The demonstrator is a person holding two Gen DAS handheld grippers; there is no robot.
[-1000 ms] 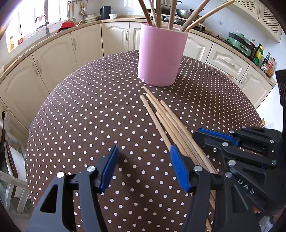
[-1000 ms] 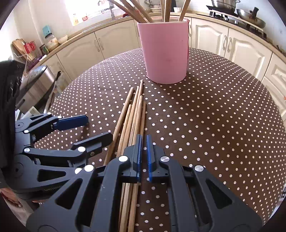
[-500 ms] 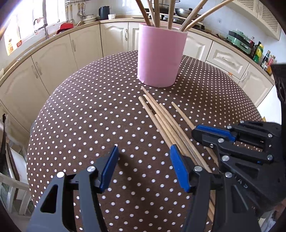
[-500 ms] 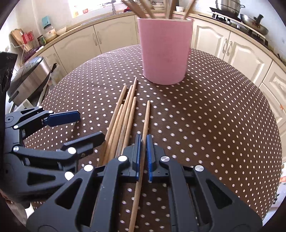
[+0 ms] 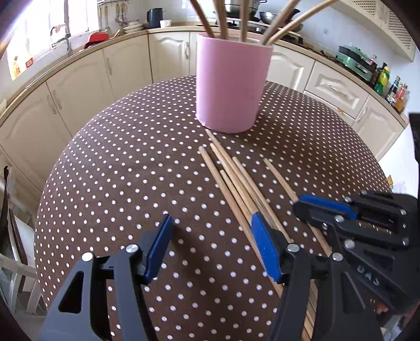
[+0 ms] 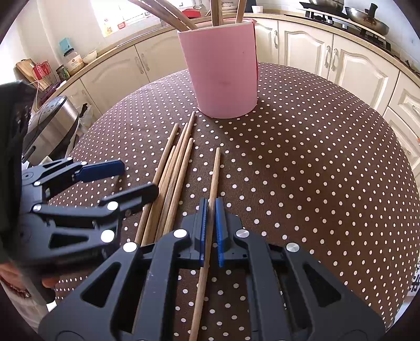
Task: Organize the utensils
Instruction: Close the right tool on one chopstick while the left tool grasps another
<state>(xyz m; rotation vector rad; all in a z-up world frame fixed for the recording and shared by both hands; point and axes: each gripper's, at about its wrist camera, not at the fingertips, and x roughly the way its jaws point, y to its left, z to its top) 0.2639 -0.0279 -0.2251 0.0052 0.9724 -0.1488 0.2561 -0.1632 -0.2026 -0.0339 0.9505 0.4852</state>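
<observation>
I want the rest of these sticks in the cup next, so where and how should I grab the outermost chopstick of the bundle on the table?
Grip the outermost chopstick of the bundle near its free end toward the pink cup, coming from above with jaws across its width. It lies flat and thin, with bare tablecloth on its outer side; farther back the sticks crowd together. The open left gripper is beside it.

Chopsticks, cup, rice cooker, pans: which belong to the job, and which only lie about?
Job: held chopstick, right claw, loose chopsticks, pink cup.
Lying about: rice cooker, pans, bottles.
</observation>
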